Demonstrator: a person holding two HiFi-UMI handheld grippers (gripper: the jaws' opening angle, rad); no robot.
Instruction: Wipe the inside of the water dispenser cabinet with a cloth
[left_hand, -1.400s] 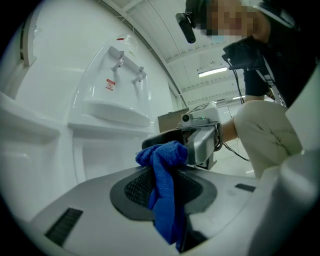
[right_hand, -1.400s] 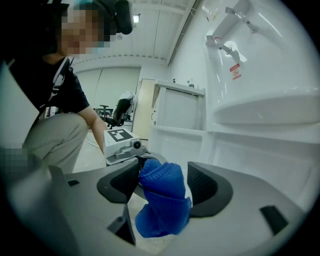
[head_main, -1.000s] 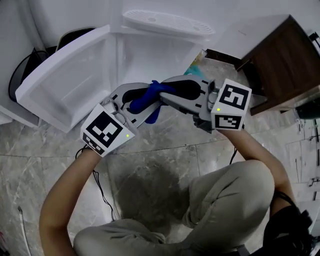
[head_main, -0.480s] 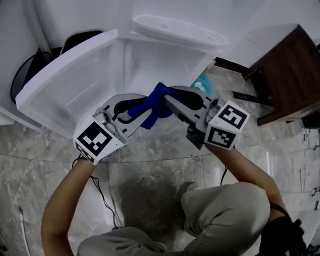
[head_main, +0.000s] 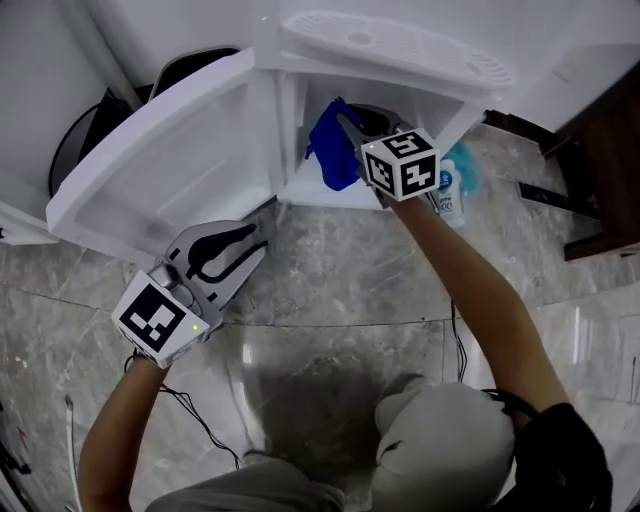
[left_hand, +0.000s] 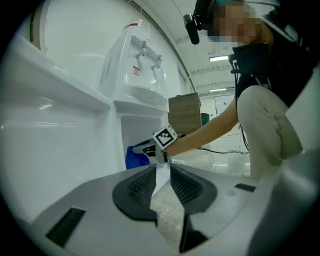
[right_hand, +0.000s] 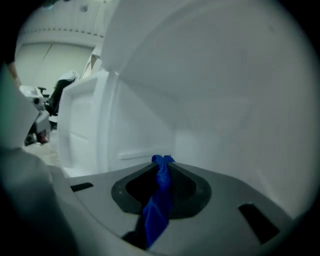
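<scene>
The cloth (head_main: 330, 152), a blue one, is clenched between the jaws of the right gripper (head_main: 345, 128), which is held inside the open cabinet (head_main: 318, 196) of the white dispenser (head_main: 400, 45). The cloth is bunched near the cabinet's left wall, close to the front edge. In the right gripper view a twisted strip of it is seen pinched between the pads and trailing back over the gripper body, with the white back and side walls just ahead; whether the cloth touches a wall cannot be told. The door (head_main: 150, 165) is swung wide open to the left. The left gripper (head_main: 262, 240) is held outside the cabinet, over the marble floor (head_main: 330, 290), just below the door's lower edge and well apart from the cloth. Its jaws are parted by a narrow gap and nothing is gripped between them; only floor is seen through the gap. A bottle (head_main: 450, 192) stands on the floor, just beside the cabinet's right front corner.
</scene>
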